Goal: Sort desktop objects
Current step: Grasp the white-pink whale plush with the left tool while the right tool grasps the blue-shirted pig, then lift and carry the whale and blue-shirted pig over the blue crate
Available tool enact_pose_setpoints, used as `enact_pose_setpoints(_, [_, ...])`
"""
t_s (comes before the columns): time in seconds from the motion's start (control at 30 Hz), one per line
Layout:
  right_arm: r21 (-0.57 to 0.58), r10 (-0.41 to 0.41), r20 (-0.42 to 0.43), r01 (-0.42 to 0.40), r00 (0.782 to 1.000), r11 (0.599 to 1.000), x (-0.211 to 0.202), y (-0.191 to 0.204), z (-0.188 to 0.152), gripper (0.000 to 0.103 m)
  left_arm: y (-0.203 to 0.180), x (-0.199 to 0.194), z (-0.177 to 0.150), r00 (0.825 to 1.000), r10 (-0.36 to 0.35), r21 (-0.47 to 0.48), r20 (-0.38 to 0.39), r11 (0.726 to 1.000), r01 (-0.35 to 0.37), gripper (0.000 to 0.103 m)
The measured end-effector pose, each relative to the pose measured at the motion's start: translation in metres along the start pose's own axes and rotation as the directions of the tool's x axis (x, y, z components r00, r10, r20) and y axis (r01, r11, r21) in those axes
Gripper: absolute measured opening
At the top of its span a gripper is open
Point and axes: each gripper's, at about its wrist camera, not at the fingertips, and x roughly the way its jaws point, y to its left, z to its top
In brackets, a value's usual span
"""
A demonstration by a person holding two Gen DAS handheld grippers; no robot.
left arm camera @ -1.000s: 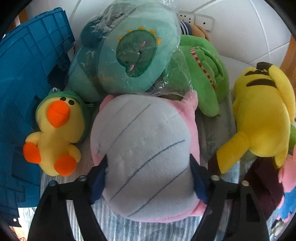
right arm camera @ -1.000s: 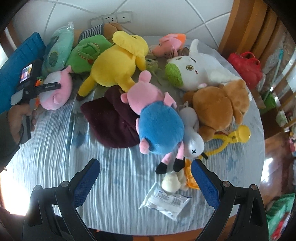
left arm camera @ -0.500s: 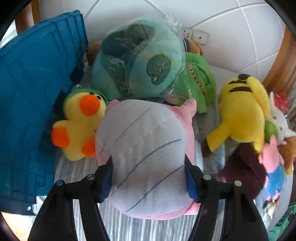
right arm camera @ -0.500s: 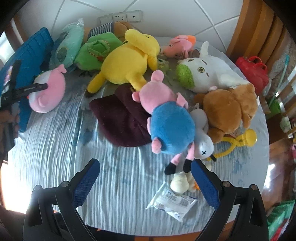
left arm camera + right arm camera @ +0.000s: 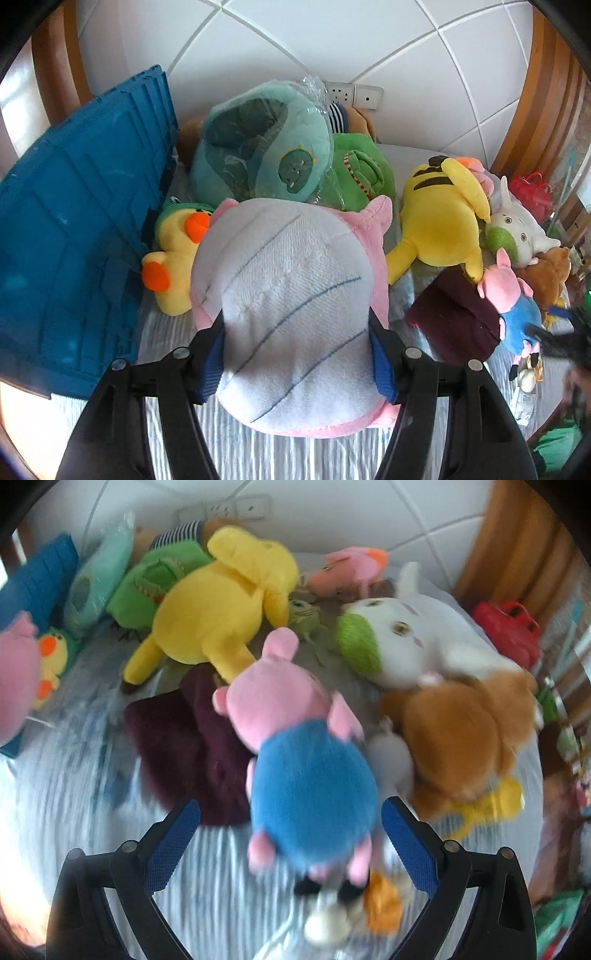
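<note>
My left gripper [image 5: 297, 350] is shut on a round pink and white plush [image 5: 291, 310] and holds it above the striped tablecloth [image 5: 258, 458]; the plush also shows at the left edge of the right wrist view [image 5: 16, 679]. My right gripper [image 5: 290, 830] is open, its blue pads on either side of a pink pig plush in a blue shirt [image 5: 306, 775], not touching it. That pig lies over a dark maroon cloth [image 5: 192, 746]. The right wrist view is motion-blurred.
A blue crate [image 5: 74, 236] stands at the left. Around lie a yellow duck [image 5: 173, 258], a bagged teal plush [image 5: 258, 147], a green plush [image 5: 362, 173], a yellow plush [image 5: 218, 613], a white plush [image 5: 413, 638], a brown plush [image 5: 465, 731] and a red bag [image 5: 509, 627].
My left gripper has lifted the pink and white plush and pulled back from the pile. My right gripper has moved forward and down over the pig plush.
</note>
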Motion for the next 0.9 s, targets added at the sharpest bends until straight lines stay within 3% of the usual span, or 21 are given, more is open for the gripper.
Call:
enact_pose_setpoints(0.17, [-0.079, -0.037, -0.152, 0.026, 0.988, 0.997, 0.06, 0.003, 0.021, 0.099, 0.01, -0.017, -0.003, 1.0, 0.026, -0.027, 0.014, 0.999, -0.026, 0.065])
enact_pose_setpoints(0.23, [-0.08, -0.051, -0.175, 0.038, 0.983, 0.996, 0.066, 0.0, 0.023, 0.075, 0.014, -0.021, -0.004, 0.999, 0.037, -0.04, 0.016, 0.999, -0.036, 0.065])
enact_pose_setpoints(0.4, [-0.04, -0.006, -0.169, -0.001, 0.986, 0.999, 0.052, -0.01, 0.022, 0.056, 0.018, -0.028, -0.004, 0.999, 0.044, -0.057, 0.026, 0.997, -0.043, 0.065])
enact_pose_setpoints(0.7, [-0.042, 0.033, -0.07, -0.036, 0.997, 0.998, -0.021, -0.004, 0.007, 0.053, 0.01, -0.049, 0.012, 0.997, 0.004, -0.042, 0.082, 0.999, 0.0, 0.065])
enact_pose_setpoints(0.9, [-0.089, 0.066, 0.028, -0.063, 0.997, 0.994, -0.075, 0.03, 0.015, 0.053, 0.021, -0.078, 0.022, 0.99, -0.002, -0.048, 0.142, 0.999, 0.009, 0.065])
